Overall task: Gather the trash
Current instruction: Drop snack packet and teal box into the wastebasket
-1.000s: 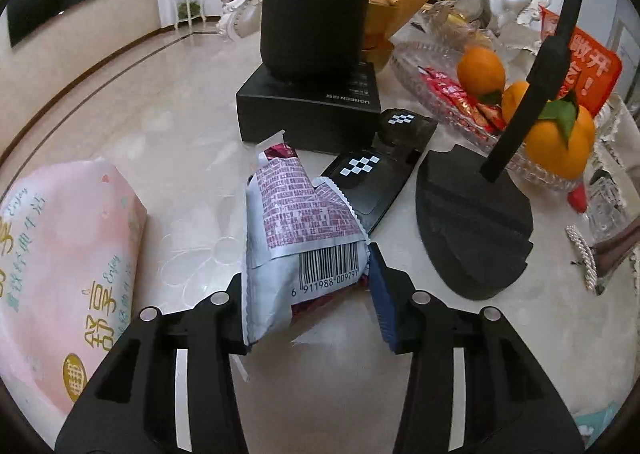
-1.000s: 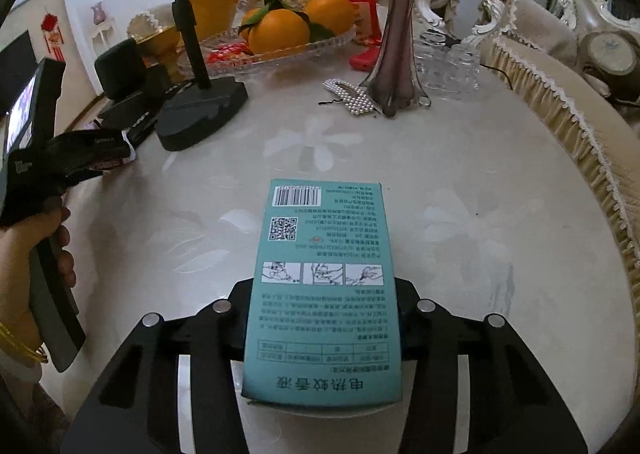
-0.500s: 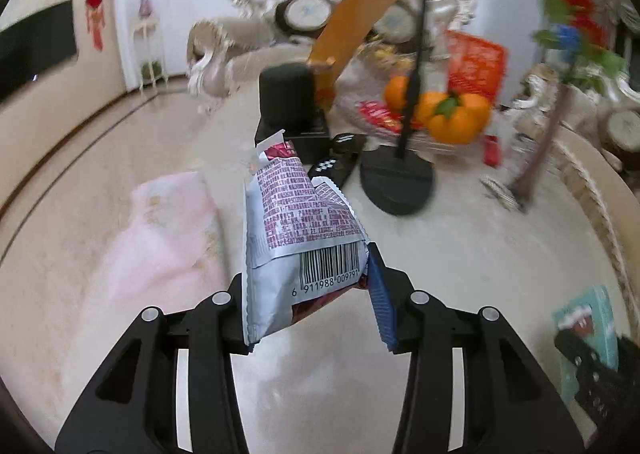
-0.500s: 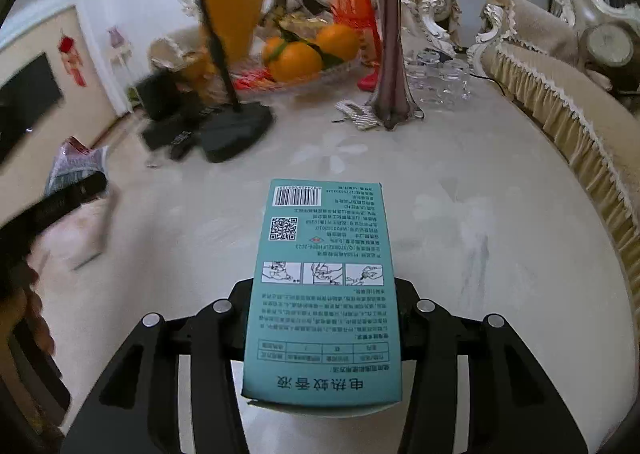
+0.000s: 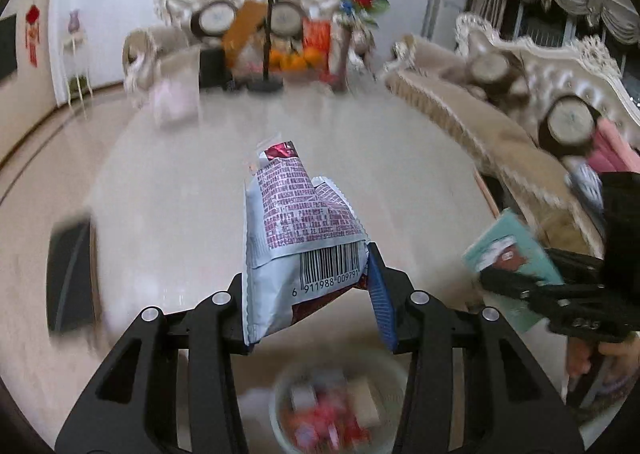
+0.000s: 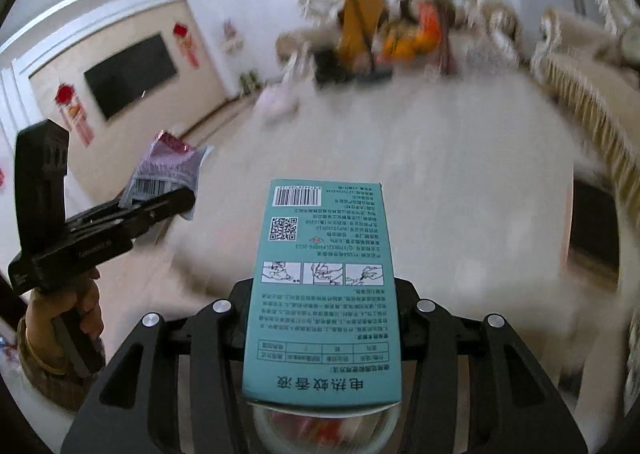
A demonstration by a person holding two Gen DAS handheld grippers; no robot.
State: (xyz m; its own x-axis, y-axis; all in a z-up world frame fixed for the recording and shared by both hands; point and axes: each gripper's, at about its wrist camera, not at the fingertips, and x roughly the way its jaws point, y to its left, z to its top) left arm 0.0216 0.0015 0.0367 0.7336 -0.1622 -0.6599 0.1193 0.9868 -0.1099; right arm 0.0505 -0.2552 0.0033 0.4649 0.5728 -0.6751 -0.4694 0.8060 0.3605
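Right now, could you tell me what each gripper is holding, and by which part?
The left gripper pinches a crumpled snack wrapper by its barcode end. The right gripper clamps a teal carton across its long sides, near the middle.

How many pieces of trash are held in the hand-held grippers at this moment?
2. A silver snack wrapper is clamped in the left hand-held gripper; a teal carton is clamped in the right hand-held gripper. More trash lies blurred in the white bin below.

Bright daylight, blurred bkgd, fisheye edges
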